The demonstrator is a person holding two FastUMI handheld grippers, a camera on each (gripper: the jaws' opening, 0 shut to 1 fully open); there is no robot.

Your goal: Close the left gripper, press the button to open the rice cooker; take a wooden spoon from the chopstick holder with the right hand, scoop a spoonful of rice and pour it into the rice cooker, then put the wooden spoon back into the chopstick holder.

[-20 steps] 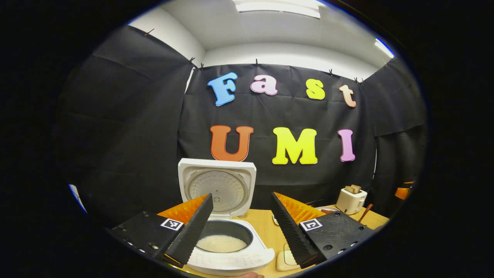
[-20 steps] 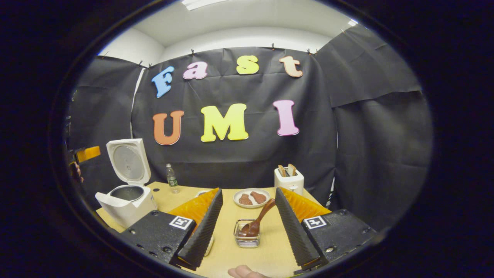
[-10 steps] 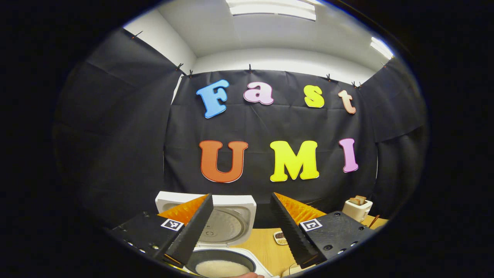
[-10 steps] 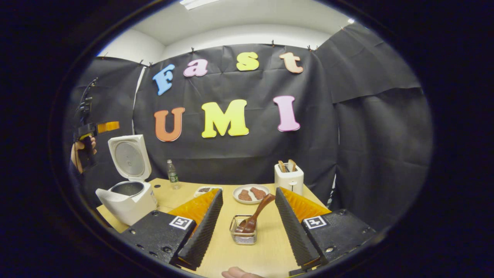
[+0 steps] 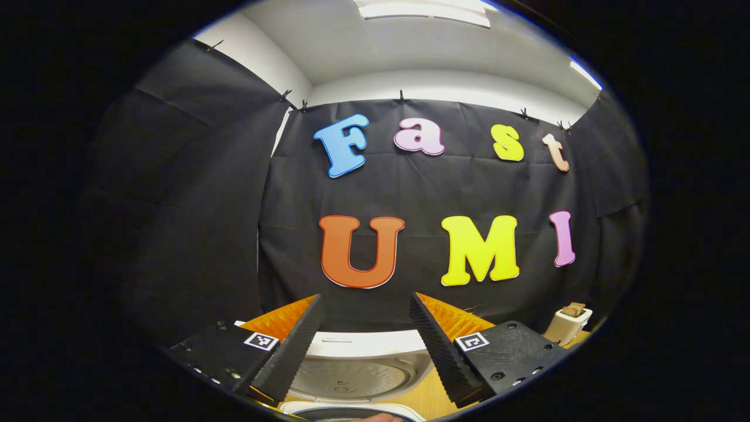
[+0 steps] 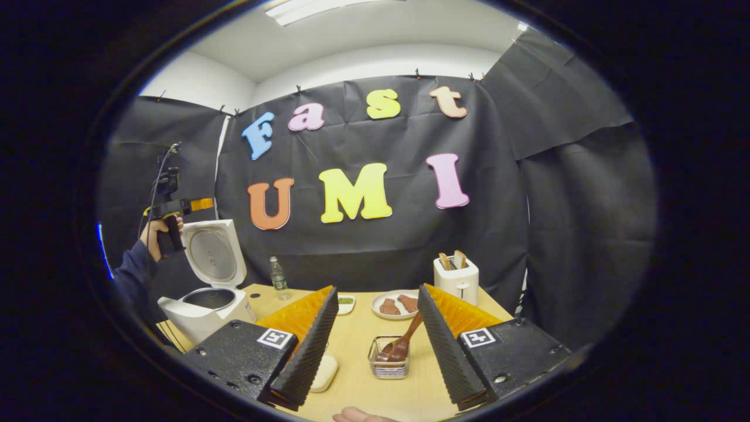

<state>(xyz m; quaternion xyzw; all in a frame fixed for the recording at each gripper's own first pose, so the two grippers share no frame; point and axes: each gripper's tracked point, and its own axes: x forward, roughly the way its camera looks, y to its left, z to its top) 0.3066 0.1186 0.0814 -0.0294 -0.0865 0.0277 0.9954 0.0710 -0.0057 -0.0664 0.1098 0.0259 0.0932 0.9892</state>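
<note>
on the left of the right gripper view, your hand (image 6: 153, 230) holds the left gripper (image 6: 176, 206) up high, just beside the top of the open lid. in the left gripper view its fingers (image 5: 293, 351) are spread wide apart and hold nothing.

next comes the rice cooker (image 6: 205, 305). its lid (image 6: 212, 253) stands straight up, so the button step looks done. the dark pot inside is open to the room. in the left gripper view you see the inside of the lid (image 5: 351, 375) low between the fingers.

go right along the table (image 6: 351, 381). the chopstick holder (image 6: 389, 366) is a small wire basket. the wooden spoon (image 6: 401, 347) is in it, with its handle leaning up and to the right. so the spoon is not taken yet.

your right gripper (image 6: 375, 346) hangs above the table near the holder, with the holder and spoon showing between its fingers. those fingers are spread wide too and touch nothing.

behind the holder there is a plate (image 6: 394, 306) with food, and a toaster (image 6: 456, 280) farther right.

so i think one part is done and most is left: you must grab the spoon, scoop rice, pour it in the cooker, and put the spoon back. i cannot tell where the rice to scoop is.
</note>
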